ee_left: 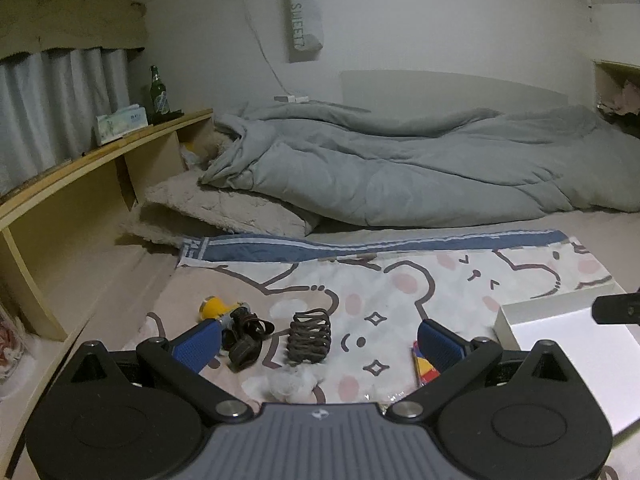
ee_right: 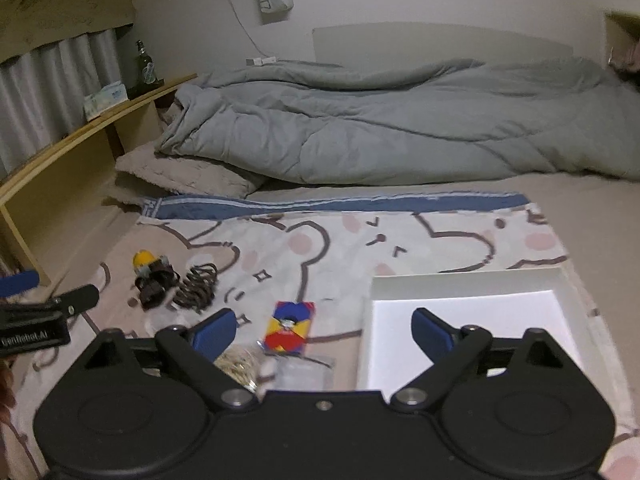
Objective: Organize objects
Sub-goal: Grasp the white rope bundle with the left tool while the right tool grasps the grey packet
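Note:
On a bear-print cloth [ee_left: 400, 280] lie a yellow-capped headlamp with dark straps [ee_left: 236, 326], a dark hair claw clip [ee_left: 310, 336], a crumpled clear wrapper [ee_left: 290, 384] and a colourful card packet [ee_left: 424, 364]. My left gripper [ee_left: 318, 344] is open and empty, low over the clip. In the right wrist view the headlamp [ee_right: 150, 276], clip [ee_right: 198, 286], card packet [ee_right: 290, 326] and a bag of pale small pieces [ee_right: 238, 364] lie left of a white open box [ee_right: 464, 280]. My right gripper [ee_right: 322, 330] is open and empty, between packet and box.
A grey duvet [ee_left: 400, 160] and beige pillow [ee_left: 216, 208] lie at the back of the bed. A wooden shelf [ee_left: 100, 152] on the left carries a green bottle [ee_left: 157, 90] and a tissue box [ee_left: 120, 122]. The white box [ee_left: 568, 316] sits at right.

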